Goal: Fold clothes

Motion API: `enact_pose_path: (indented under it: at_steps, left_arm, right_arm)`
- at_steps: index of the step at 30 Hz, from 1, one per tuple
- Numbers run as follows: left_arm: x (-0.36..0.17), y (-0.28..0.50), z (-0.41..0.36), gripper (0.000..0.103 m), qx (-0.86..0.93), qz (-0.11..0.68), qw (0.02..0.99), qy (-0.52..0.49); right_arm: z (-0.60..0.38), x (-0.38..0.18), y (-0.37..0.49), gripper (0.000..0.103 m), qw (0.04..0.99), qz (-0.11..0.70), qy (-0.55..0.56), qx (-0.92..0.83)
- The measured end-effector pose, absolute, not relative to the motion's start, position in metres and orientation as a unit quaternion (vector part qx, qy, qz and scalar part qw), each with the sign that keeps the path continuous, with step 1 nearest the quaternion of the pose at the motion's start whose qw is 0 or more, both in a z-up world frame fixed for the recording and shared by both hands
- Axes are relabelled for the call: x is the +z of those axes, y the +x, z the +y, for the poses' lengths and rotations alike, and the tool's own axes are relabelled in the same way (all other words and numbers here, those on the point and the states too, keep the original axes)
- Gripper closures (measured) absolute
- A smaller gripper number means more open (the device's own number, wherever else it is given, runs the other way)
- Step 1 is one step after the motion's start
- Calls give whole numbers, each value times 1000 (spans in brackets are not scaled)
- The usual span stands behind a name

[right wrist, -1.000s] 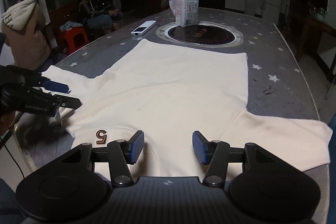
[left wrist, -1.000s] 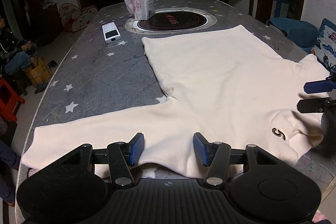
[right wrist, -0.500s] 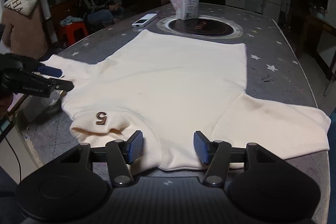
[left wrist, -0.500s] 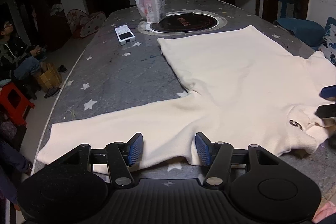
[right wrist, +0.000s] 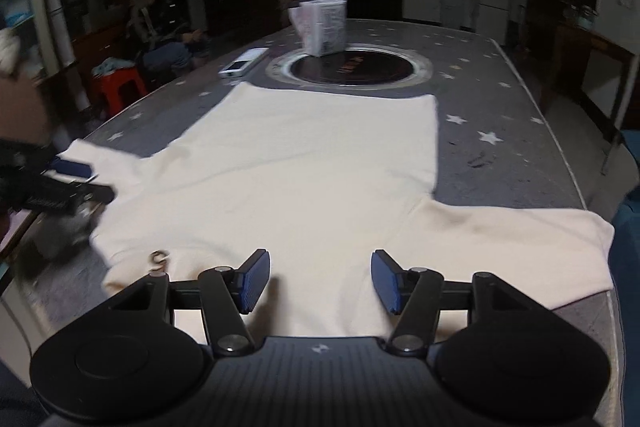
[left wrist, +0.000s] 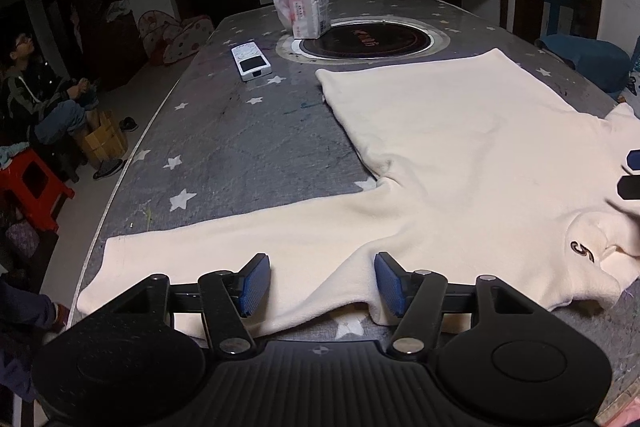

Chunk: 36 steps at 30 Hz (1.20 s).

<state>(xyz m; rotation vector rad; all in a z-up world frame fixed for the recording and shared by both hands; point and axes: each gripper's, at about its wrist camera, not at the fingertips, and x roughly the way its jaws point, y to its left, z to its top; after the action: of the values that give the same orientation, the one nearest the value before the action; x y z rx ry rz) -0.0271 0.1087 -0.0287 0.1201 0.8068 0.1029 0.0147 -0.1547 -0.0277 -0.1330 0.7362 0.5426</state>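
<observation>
Both grippers' jaws opened above sweater [left wrist: 460,147] edge.

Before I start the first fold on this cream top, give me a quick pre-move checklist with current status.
1. Cream top lying flat on the table: ok.
2. Both sleeves spread out: ok.
3. Left claw open, jaws just been opening, cloth between but unpinched: ok.
4. Right claw open, likewise: ok.
5. Remote and tissue box clear of the top: ok.
6. Collar smooth: not ok, bunched.
</observation>
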Motion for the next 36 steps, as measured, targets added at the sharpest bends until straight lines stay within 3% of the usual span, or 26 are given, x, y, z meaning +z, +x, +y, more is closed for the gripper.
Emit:
enact_pose_path:
  at_steps: [5, 22, 36]
  left_arm:
    - [-28, -26, 108, 36, 59, 396, 915, 58]
    - [-23, -23, 90, 14, 101, 412, 903, 71]
    - [-18, -22, 75, 6, 101, 413, 901, 81]
  right_arm:
    - [-159, -40, 21, 44, 894, 373, -53, 243]
    - [-155, -44, 11, 22, 901, 362, -61, 233]
    - [-155, -47, 8, 17, 906, 354, -59, 226]
